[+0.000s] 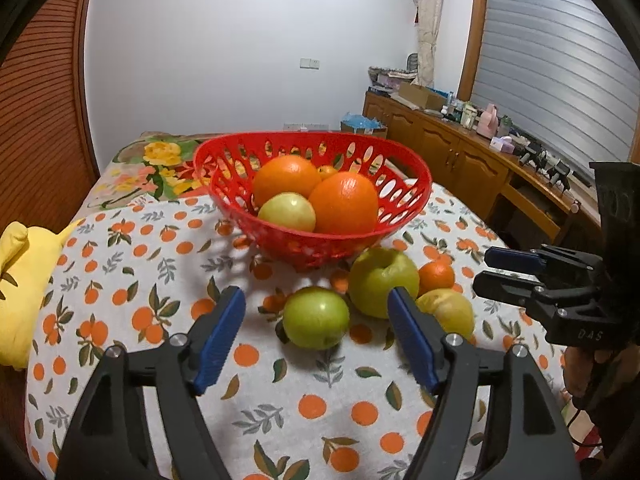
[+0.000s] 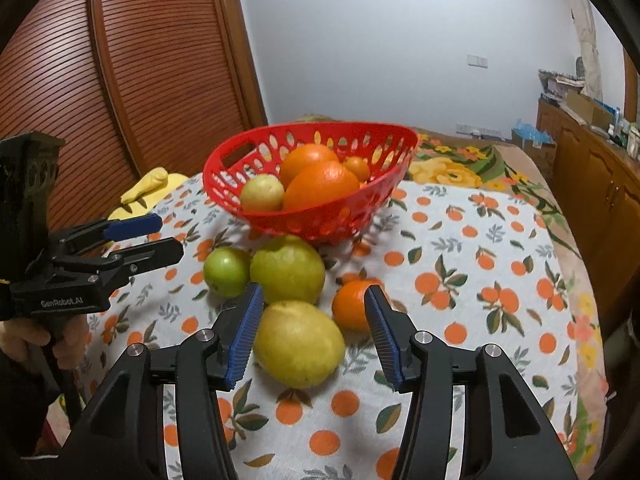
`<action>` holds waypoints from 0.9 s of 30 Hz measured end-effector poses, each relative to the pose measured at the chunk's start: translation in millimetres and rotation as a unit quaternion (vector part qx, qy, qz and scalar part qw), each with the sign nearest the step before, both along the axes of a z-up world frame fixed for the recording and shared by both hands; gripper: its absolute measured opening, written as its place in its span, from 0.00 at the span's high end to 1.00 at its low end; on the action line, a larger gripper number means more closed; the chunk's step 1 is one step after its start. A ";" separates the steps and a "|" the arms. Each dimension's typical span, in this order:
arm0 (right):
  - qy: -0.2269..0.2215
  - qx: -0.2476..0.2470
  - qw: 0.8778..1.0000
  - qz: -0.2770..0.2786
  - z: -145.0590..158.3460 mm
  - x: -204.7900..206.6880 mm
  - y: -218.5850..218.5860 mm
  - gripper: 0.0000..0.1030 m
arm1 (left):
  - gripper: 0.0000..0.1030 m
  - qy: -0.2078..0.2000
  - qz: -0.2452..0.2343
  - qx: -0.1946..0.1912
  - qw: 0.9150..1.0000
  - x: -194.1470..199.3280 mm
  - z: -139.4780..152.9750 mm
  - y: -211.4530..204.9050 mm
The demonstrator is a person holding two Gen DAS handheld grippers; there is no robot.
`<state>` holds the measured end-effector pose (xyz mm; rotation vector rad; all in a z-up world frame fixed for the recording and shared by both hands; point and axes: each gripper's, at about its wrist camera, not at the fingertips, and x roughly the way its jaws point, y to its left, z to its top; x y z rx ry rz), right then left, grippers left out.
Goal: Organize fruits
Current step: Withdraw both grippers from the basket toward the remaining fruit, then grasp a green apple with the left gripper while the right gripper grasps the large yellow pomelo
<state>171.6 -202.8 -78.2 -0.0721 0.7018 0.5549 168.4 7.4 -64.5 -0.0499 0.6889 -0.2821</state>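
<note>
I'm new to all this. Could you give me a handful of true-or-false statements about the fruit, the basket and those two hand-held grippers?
1. The red perforated plastic basket holds two large oranges. True.
2. Four fruits lie on the orange-print tablecloth outside it. True.
3. The left hand-held gripper is clamping the small green apple. False: it is open, not touching.
4. The right hand-held gripper is shut. False: open, around the yellow pear-like fruit.
5. The basket is tipped over. False: upright.

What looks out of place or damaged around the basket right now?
Nothing looks damaged or spilled. The red basket sits upright. Four fruits lie loose on the tablecloth beside it: small green apple, large green apple, yellow pear, small orange.
</note>
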 end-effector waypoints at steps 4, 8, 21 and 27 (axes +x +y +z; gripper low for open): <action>0.008 -0.002 1.000 0.006 -11.2 -1.0 3.3 0.46 | 0.28 0.011 0.006 0.003 1.000 1.7 -10.4 2.3; 0.020 0.000 1.000 0.009 -21.7 1.0 5.2 0.46 | 0.28 0.016 0.012 0.004 1.000 1.9 -16.4 5.3; 0.036 -0.007 0.999 0.015 -34.7 4.7 15.2 0.36 | 0.28 0.022 0.012 0.006 1.000 -0.6 -21.9 6.3; 0.048 -0.003 0.999 0.018 -40.1 7.5 17.9 0.31 | 0.28 0.022 0.014 0.005 1.000 -1.7 -22.4 6.4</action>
